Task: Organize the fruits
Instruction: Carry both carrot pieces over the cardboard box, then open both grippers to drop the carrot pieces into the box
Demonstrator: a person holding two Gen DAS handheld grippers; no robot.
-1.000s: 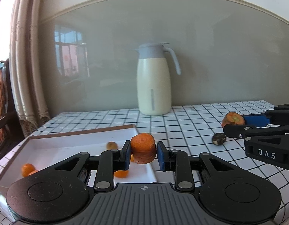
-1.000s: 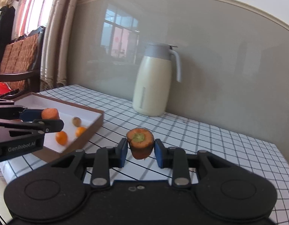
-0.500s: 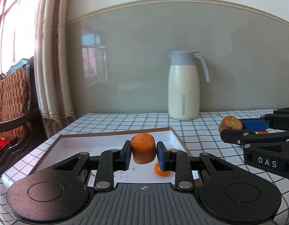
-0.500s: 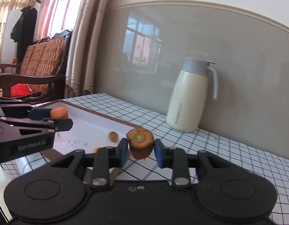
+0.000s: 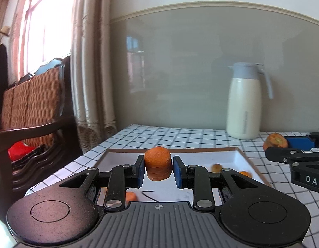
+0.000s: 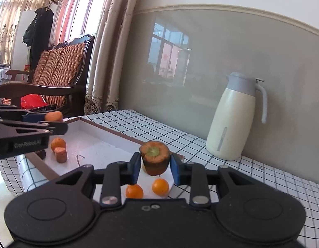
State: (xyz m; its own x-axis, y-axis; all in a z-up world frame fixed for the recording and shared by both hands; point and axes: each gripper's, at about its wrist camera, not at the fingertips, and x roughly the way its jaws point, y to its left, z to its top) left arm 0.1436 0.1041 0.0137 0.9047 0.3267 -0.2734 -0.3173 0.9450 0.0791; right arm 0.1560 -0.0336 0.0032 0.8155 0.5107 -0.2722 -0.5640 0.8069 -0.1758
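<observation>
Hovering over the shallow white brown-rimmed tray (image 5: 241, 156), the left gripper (image 5: 158, 170) is clamping a smooth orange carrot cylinder (image 5: 158, 163), seemingly for release. The right gripper (image 6: 154, 166) is clamping a green-cored carrot top stub (image 6: 155, 157) above the tray's right corner, likely for sorting.

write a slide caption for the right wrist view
Right tongs grip a carrot top above the white tray of small oranges; left tongs carry a carrot chunk.
</observation>
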